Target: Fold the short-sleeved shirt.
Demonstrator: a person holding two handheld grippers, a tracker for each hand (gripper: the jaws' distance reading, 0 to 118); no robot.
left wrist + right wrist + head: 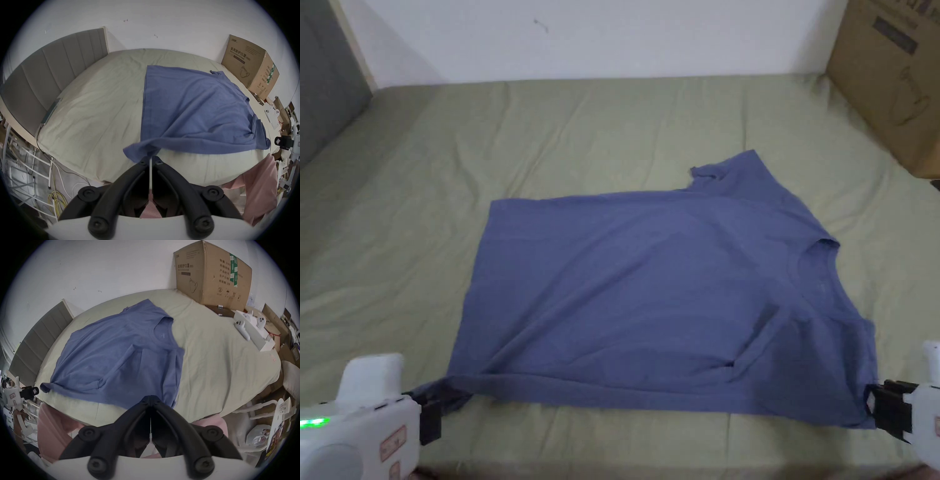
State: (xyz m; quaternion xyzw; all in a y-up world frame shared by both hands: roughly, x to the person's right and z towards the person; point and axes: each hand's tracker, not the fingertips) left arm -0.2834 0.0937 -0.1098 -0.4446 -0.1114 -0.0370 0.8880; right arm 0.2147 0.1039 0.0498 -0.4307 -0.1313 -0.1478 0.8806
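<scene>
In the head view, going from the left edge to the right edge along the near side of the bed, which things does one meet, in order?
White left gripper with black jaws, closed on the shirt's corner → blue short-sleeved shirt lying on the green bed sheet → white right gripper with black jaws, closed on the shirt's other near corner.

Head view looks down; gripper views sit low, sharing the bed (612, 125).
</scene>
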